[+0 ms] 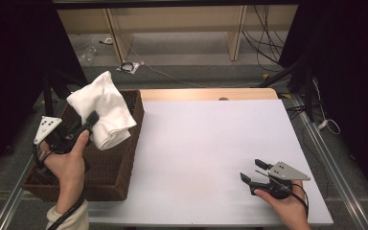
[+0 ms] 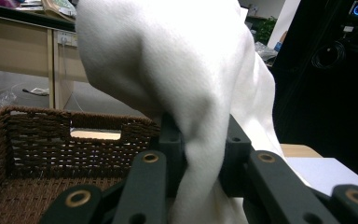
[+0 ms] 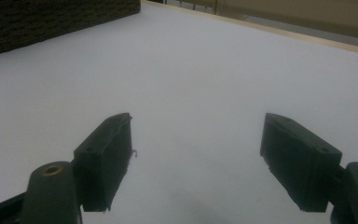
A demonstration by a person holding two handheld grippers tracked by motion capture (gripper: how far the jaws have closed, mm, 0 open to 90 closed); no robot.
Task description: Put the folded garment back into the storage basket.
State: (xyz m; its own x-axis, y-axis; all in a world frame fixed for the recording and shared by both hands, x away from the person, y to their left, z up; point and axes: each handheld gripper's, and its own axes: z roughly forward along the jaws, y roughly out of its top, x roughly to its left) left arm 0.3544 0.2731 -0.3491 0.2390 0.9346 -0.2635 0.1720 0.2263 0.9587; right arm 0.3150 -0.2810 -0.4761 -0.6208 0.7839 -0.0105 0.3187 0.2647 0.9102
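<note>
A white cloth [image 1: 103, 109] hangs in the air over the brown wicker basket [image 1: 117, 165] at the table's left edge. My left gripper [image 1: 92, 119] is shut on the cloth and holds it up. In the left gripper view the cloth [image 2: 182, 70] rises from between the jaws, with my left gripper [image 2: 199, 140] closed on a fold and the basket [image 2: 37, 144] below. My right gripper [image 1: 254, 171] rests low over the white table sheet [image 1: 206, 143] at the front right, open. In the right gripper view my right gripper [image 3: 196, 154] has nothing between its jaws.
The basket's dark wall [image 3: 51, 18] lies far to the left in the right gripper view. A wooden table edge [image 1: 206, 94] runs along the back. Cables [image 1: 268, 43] and shelving stand on the floor behind, with metal rails at both sides.
</note>
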